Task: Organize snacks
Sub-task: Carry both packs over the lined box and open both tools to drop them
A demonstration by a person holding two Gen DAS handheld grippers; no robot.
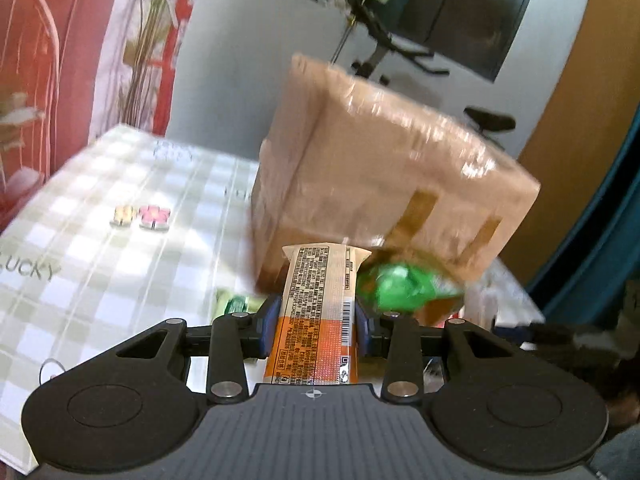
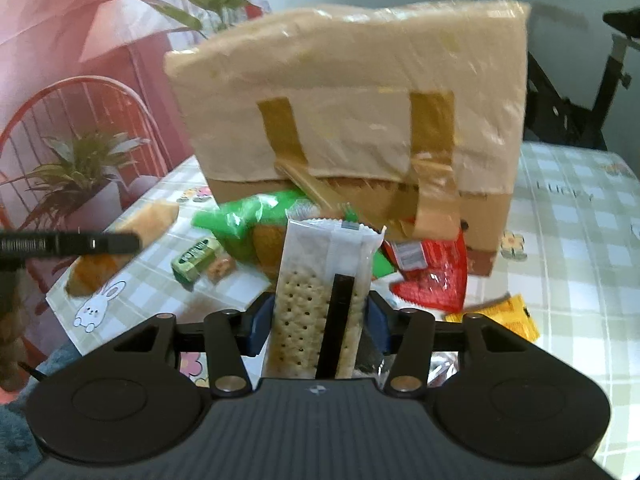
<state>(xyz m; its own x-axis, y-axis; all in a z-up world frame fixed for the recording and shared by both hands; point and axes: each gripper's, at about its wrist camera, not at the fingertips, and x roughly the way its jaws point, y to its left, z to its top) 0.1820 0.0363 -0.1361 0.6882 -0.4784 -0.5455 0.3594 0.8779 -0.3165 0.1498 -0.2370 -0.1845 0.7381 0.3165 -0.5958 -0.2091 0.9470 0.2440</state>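
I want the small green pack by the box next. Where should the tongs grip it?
Across its short width, from above: the small green pack lies flat on the checked tablecloth, a narrow block with clear cloth on its left; the green bag crowds its right.

a table covered in a pale green and white checked cloth [image 1: 100,200], printed with small flowers, a white rabbit and the word "lucky". behind it, a red metal chair with a curved back [image 2: 76,120] stands against a pink and red wall hanging [image 1: 48,40]. a potted plant with long green leaves [image 2: 76,176] sits by the chair. a white wall [image 1: 240,60] lies beyond, with a black exercise bike [image 1: 400,48] before it and an orange-brown wooden panel [image 1: 580,100] to one side.
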